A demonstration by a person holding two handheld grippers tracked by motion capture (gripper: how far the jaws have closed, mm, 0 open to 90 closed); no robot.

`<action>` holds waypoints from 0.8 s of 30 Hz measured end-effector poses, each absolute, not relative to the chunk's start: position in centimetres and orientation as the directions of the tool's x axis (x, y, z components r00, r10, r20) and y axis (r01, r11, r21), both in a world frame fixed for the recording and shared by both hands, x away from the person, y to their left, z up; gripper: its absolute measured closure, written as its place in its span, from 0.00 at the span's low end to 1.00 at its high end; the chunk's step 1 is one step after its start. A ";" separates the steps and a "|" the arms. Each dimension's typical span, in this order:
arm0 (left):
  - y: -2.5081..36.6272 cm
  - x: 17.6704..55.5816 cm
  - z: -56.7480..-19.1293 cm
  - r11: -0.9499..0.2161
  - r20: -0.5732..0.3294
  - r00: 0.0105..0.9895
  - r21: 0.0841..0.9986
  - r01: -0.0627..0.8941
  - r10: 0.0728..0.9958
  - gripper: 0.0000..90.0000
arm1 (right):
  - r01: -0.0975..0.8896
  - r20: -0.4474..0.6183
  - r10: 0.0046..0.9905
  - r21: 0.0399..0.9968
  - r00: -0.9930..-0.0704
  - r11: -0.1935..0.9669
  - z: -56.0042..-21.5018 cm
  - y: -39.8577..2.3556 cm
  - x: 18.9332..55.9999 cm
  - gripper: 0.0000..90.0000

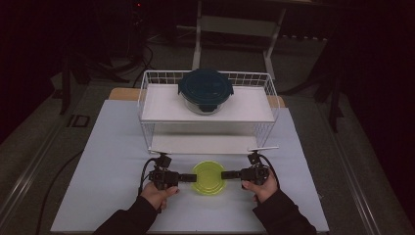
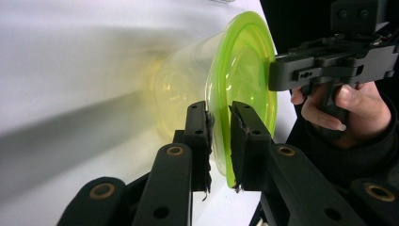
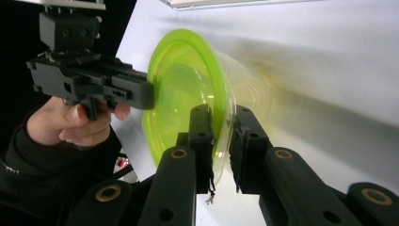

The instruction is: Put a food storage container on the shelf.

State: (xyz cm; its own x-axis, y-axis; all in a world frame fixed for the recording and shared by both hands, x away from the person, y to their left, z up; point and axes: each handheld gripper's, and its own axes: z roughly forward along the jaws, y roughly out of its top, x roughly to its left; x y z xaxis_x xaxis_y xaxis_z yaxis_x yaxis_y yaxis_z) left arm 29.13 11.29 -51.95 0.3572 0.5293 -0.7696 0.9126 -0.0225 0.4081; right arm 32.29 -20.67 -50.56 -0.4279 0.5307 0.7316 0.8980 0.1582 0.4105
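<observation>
A round clear tub with a lime-green lid (image 1: 208,177) stands on the white table near its front edge, just before the wire rack. My left gripper (image 1: 193,177) comes in level from the left and my right gripper (image 1: 224,175) from the right, and each meets the lid's rim. In the left gripper view the jaws (image 2: 219,107) pinch the green rim (image 2: 244,56), with the other gripper (image 2: 301,73) on the far side. In the right gripper view the jaws (image 3: 222,110) clamp the rim and tub wall (image 3: 188,80), opposite the left gripper (image 3: 117,87).
A white wire rack (image 1: 147,98) with two shelves stands behind the tub. On its top shelf sits a glass container with a dark blue clip lid (image 1: 205,88). The lower shelf (image 1: 200,144) is bare. The white tabletop (image 1: 107,147) stretches to both sides.
</observation>
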 end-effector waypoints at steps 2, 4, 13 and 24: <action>11.4 29.0 -51.9 -0.019 -0.777 0.353 0.403 0.915 0.522 0.87 | 0.895 0.725 0.537 0.416 -0.432 0.160 -50.3 -20.4 32.2 0.90; 11.5 28.9 -51.7 -0.013 -0.777 0.352 0.406 0.914 0.521 0.90 | 0.893 0.718 0.542 0.419 -0.436 0.164 -50.1 -20.4 32.2 0.91; 11.8 29.1 -49.9 -0.023 -0.771 0.368 0.417 0.908 0.520 0.90 | 0.886 0.713 0.539 0.434 -0.450 0.165 -48.3 -20.2 32.2 0.91; 11.9 29.3 -44.6 -0.001 -0.755 0.430 0.494 0.869 0.495 0.90 | 0.850 0.694 0.516 0.507 -0.503 0.147 -43.6 -20.5 32.1 0.91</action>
